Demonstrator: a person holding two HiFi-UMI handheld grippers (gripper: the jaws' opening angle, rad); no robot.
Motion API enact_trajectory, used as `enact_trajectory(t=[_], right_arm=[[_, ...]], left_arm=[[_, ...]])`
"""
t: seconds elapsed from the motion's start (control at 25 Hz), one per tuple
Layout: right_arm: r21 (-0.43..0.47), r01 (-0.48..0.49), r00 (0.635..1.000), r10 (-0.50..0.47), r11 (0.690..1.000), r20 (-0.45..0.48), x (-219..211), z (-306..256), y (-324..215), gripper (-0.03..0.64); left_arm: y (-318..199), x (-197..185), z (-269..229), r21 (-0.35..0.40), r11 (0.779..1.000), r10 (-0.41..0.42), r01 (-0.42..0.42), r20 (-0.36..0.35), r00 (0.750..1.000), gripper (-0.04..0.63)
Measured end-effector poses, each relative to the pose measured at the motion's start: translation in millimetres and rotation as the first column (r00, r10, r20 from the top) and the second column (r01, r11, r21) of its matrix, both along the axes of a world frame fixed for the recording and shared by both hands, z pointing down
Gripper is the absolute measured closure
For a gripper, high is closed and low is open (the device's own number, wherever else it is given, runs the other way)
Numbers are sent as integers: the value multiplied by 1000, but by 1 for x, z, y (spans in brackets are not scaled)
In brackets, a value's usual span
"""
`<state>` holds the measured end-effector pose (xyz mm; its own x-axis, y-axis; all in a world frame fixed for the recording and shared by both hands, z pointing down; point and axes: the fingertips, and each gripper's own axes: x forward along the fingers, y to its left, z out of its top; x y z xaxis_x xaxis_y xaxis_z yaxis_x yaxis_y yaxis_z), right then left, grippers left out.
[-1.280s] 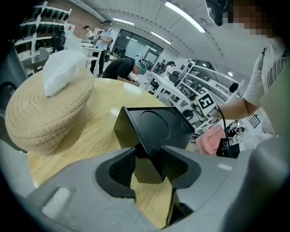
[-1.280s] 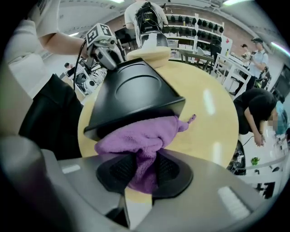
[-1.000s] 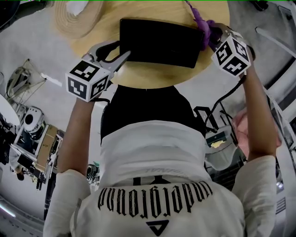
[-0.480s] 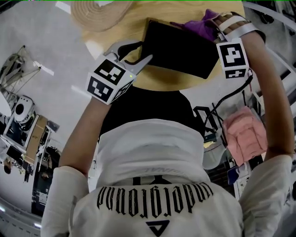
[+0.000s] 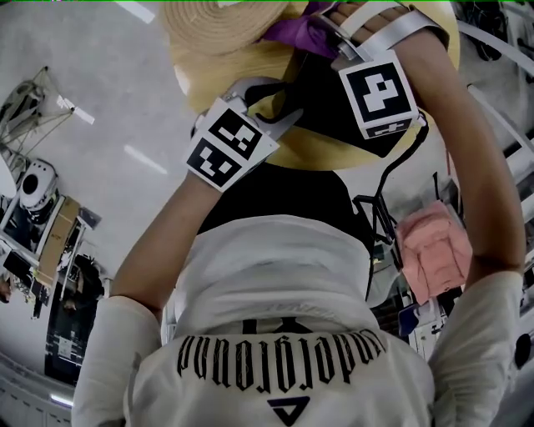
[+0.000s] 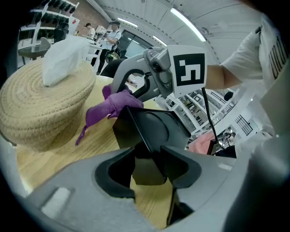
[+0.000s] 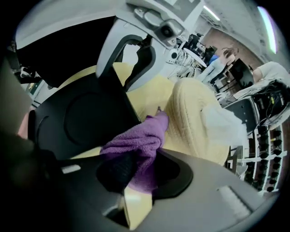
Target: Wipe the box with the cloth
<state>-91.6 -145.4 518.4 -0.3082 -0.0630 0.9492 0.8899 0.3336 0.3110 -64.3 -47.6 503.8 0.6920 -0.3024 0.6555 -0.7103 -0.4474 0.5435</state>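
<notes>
The black box (image 5: 327,115) stands tilted on the round wooden table (image 5: 309,154), largely hidden by both grippers. My left gripper (image 5: 279,104) is shut on its near left edge; in the left gripper view the box (image 6: 152,131) sits edge-on between the jaws of the left gripper (image 6: 152,156). My right gripper (image 5: 321,33) is shut on the purple cloth (image 5: 296,32) at the box's far side. The right gripper view has the cloth (image 7: 136,140) bunched in the right gripper (image 7: 136,167), draped against the box (image 7: 77,122).
A woven straw basket (image 5: 219,21) holding white tissue (image 6: 63,56) stands on the table just beyond the cloth. A pink cloth (image 5: 432,250) lies on a cart to my right, off the table. People and shelves (image 6: 43,18) are far behind.
The right gripper has swept the purple cloth leftward over the box's far edge. The box has tilted up more in the left gripper's hold. Both grippers stand closer together.
</notes>
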Motion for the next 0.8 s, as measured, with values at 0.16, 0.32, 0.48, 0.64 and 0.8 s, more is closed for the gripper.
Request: enact_trajectory(t=[0.16,0.32,0.48,0.64,0.8], right_arm=[[-14,-27,999,27,1000,-19,44,-21,6,517],[-26,-59,989,55,998,-136,124,-20,0,517],[-38,-135,954,119,990,-277,219,-6,-8,517],[-73,-229,921,191,971,-340,253,6,-5,517],[-58,-146,953,124,988,-276,209,22,-9,517]], left_arm=[[7,3,-9,6,1000,11,-11,-1,1000,403],[1,2,-9,3,1000,22,-22,-2,1000,403],[0,5,-5,-5,1000,20,-20,-1,1000,403],[-1,6,-6,-16,1000,25,-26,-9,1000,403],[-4,6,-7,-12,1000,28,-28,-4,1000,402]])
